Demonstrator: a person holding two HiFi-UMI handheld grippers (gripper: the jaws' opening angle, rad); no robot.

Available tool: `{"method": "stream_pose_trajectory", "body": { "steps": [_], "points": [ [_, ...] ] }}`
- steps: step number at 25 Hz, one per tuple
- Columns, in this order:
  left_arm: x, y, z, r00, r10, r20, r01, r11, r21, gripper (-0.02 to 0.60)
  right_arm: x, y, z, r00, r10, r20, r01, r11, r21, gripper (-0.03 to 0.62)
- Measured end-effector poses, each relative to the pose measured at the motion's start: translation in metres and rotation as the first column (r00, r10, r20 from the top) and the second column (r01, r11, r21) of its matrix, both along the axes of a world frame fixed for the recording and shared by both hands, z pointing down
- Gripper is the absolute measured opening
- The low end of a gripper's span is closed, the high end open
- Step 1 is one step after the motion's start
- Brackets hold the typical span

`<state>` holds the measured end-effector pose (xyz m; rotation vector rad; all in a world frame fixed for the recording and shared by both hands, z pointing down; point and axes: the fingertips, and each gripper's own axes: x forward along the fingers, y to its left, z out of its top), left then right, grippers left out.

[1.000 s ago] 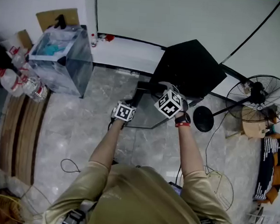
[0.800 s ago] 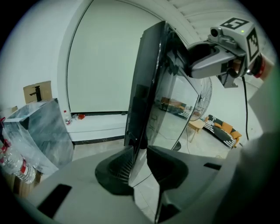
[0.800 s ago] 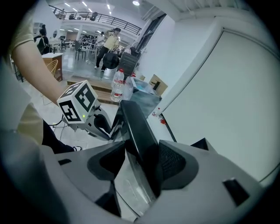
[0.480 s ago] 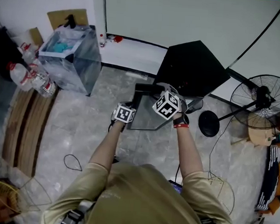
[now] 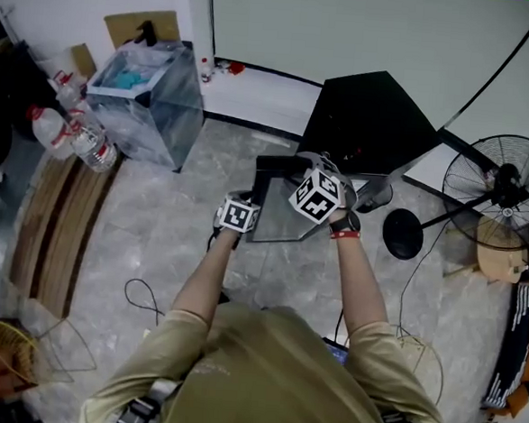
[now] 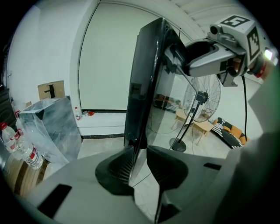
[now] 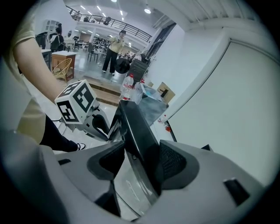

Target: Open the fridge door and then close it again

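1. At the far left, a clear plastic bin (image 5: pixel 150 99) and some water bottles (image 5: pixel 80 139) stand well apart from the work. They look safe from the door's sweep. A loose cable (image 5: pixel 141 292) lies on the floor near the person, so any sideways step should be placed with care.
2. The left gripper (image 6: pixel 140 162) has its jaws about half closed, pinching the thin free edge of the fridge door (image 5: pixel 278 212) between the ribbed pads. It should grip firmly without crushing, and the wrist should turn with the door's arc so the pads do not twist off the edge.
3. The fridge door stands partly open, swung out from the black fridge (image 5: pixel 370 123), and its glossy face mirrors the floor. This one moment does not show whether it is going out or coming home. In either case both hands should follow one smooth curve about the hinge, pushing or pulling square to the panel rather than along it.
4. The right gripper (image 7: pixel 142 157) is clamped on the same door, higher up near its top edge, with the dark panel filling the gap between the pads. The two grips should move together, because if one leads, the door will rack.
5. On the right, a floor fan (image 5: pixel 506 182) has its round base near the fridge. Closing should finish gently, and the jaws should let go only once the door is seated.
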<state>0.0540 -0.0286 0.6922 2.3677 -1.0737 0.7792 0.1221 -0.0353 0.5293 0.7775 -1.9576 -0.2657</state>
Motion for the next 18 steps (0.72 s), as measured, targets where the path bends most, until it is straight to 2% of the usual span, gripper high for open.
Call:
{"method": "stream_pose_trajectory", "body": {
  "steps": [18],
  "points": [
    [0.004, 0.062, -0.001, 0.994, -0.101, -0.037, 0.101, 0.995, -0.005, 0.103, -0.001, 0.050, 0.001, 0.994, -0.112, -0.019, 0.112, 0.994, 0.001, 0.259]
  ]
}}
